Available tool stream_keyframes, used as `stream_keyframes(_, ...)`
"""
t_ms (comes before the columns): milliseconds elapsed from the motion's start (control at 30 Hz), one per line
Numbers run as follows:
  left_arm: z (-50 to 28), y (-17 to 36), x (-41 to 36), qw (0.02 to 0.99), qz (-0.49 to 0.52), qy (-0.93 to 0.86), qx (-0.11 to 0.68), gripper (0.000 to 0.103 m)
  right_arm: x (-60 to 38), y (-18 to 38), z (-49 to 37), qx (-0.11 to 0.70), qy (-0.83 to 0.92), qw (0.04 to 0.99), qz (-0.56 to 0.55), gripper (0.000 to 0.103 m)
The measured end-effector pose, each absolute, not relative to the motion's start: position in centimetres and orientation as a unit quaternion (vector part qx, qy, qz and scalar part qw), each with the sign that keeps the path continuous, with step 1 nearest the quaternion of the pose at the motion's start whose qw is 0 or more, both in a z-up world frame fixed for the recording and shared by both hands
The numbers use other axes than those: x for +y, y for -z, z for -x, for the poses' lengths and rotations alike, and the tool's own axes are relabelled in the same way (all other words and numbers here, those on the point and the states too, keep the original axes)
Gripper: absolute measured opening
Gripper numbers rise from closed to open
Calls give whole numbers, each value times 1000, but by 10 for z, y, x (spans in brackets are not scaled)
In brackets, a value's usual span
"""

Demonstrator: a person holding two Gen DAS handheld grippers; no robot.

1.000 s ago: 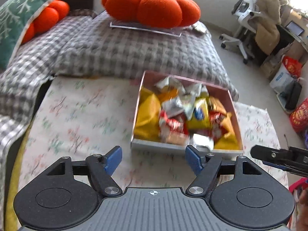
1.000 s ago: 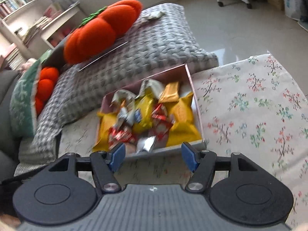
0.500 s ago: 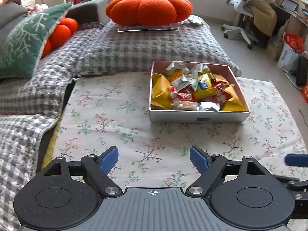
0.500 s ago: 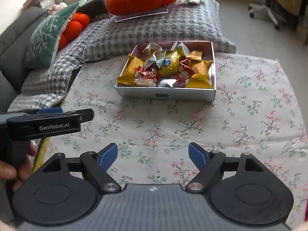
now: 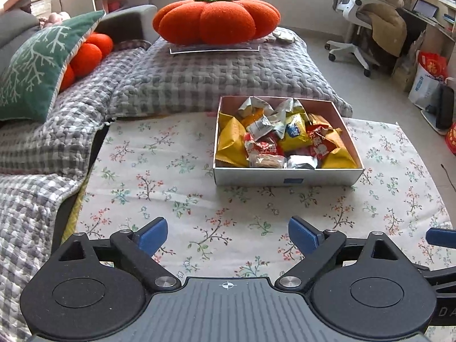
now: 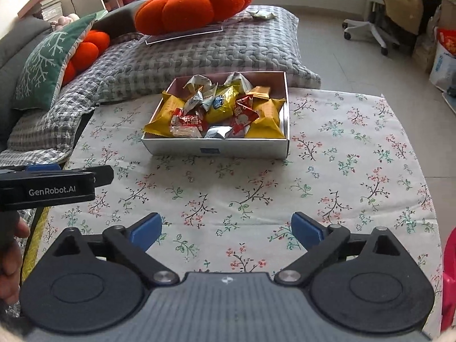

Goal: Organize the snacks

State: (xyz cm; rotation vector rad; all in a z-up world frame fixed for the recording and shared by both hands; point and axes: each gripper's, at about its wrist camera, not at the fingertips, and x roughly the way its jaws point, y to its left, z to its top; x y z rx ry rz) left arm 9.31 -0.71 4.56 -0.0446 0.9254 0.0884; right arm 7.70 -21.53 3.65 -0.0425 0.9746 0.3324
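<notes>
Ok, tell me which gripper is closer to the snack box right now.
Left, narrowly. The left gripper sits short of the snack box, which lies ahead to its right. The right gripper faces the box almost straight on, apparently from slightly farther back.

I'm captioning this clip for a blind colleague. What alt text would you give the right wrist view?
A shallow white box packed with yellow, red and silver snack packets sits on a floral tablecloth. The right tongs hang open and empty in front of it, with the left tongs at the left edge. A pumpkin cushion lies on a grey checked blanket behind.
</notes>
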Motion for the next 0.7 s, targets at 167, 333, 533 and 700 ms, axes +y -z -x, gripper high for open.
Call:
stream_keyframes(167,-91,-45,-3,893,26,-48,447,96,-216,-35,-77,470,-152,869,16,98)
stream_keyframes(333,-91,-46,-1,892,34,-44,449,96,-217,-36,-79,467,-139,873,9,98)
stream_keyframes(533,-92,-44,-3,887,34,-34,459,100,-214,-35,-79,467,-139,873,13,98)
stream_keyframes(700,-93,-42,0,884,34,-43,464,100,-212,-35,-79,465,-137,874,16,99)
